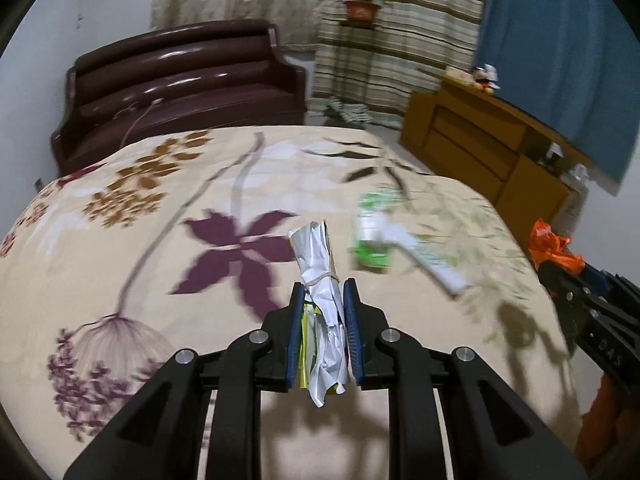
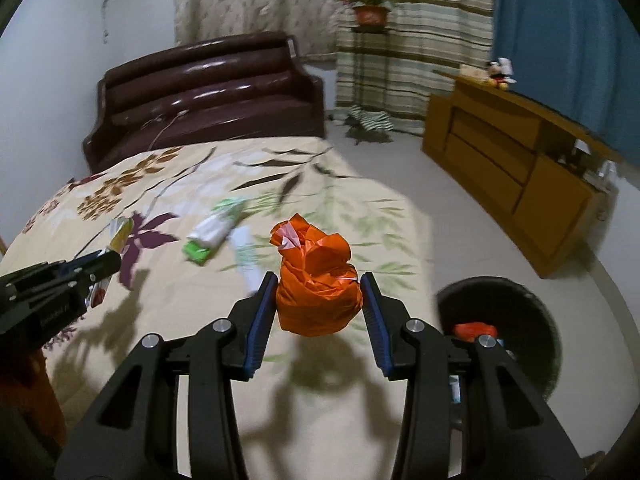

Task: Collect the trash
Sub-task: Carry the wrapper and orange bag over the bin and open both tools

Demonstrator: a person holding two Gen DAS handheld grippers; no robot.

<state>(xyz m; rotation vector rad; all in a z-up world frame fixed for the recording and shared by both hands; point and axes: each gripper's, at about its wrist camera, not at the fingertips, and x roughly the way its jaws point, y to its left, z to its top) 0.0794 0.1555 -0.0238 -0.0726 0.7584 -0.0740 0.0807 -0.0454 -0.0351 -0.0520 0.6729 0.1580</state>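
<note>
My left gripper (image 1: pixel 322 288) is shut on a crumpled white and yellow wrapper (image 1: pixel 320 280), held above the floral bedspread (image 1: pixel 160 240). My right gripper (image 2: pixel 319 280) is shut on a knotted orange plastic bag (image 2: pixel 316 292), held above the bed's right side. The right gripper with the orange bag (image 1: pixel 552 246) shows at the right of the left wrist view. The left gripper with the wrapper (image 2: pixel 116 236) shows at the left of the right wrist view. A green and white packet (image 1: pixel 374 232) (image 2: pixel 212 232) and a white tube (image 1: pixel 432 260) lie on the bed.
A black round bin (image 2: pixel 520 308) stands on the floor right of the bed, with orange trash (image 2: pixel 474 330) inside. A brown sofa (image 2: pixel 208 92) is beyond the bed. A wooden cabinet (image 2: pixel 520 168) lines the right wall. A potted plant (image 2: pixel 370 10) stands by the curtains.
</note>
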